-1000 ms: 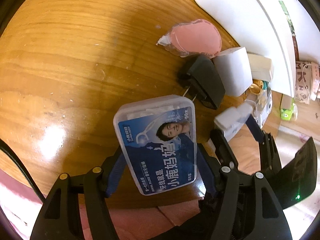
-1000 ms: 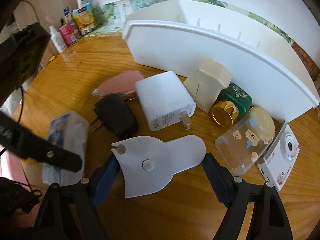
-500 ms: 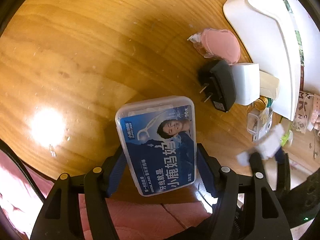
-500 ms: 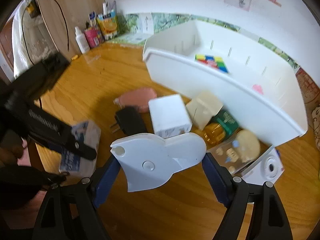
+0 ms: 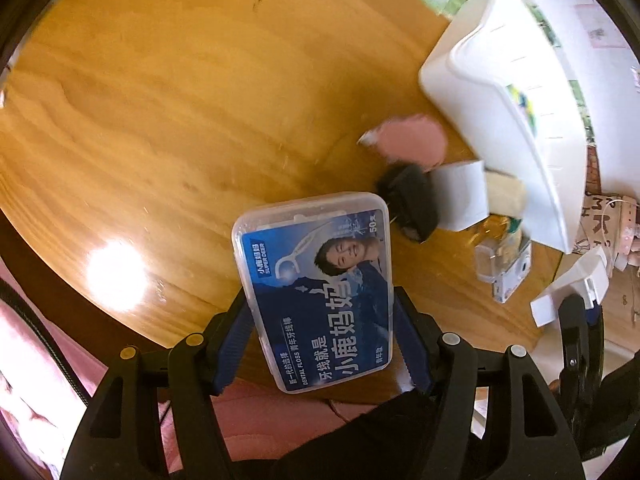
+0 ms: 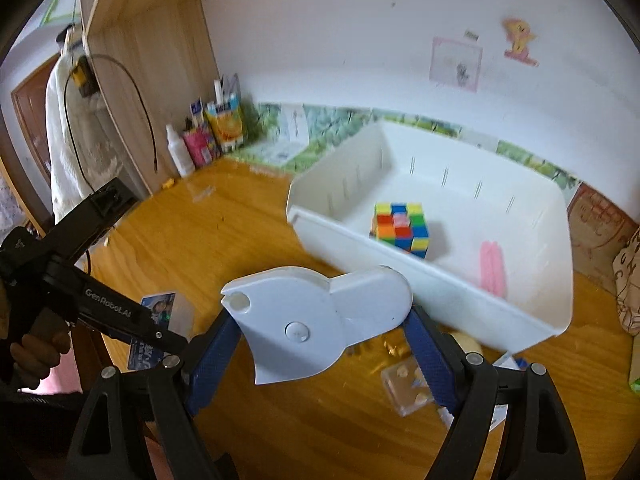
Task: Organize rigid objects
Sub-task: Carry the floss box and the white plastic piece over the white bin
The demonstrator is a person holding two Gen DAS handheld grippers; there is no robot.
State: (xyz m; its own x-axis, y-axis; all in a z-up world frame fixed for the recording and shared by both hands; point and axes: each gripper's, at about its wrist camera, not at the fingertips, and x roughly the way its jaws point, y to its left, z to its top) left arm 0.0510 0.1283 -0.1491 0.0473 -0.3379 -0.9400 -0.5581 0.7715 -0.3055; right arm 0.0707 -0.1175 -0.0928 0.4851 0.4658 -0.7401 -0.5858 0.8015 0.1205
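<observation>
Item: white bin [image 6: 400, 256] on the wooden table [image 5: 160, 120], receiving container (a colour cube [image 6: 402, 230] and a pink piece [image 6: 493, 266] already lie inside).

Left gripper [image 5: 320, 332]: jaws clamped on the dental floss box [image 5: 316, 296], held by its long sides, in the air in front of and left of the bin.

Right gripper [image 6: 320, 340]: jaws set wide, pressing both sides of a white plastic tool [image 6: 312, 320], raised just before the bin's near wall, probably for dropping in.

Unsorted: black plug [image 5: 412, 200], white charger [image 5: 464, 192], against the bin's near wall.
</observation>
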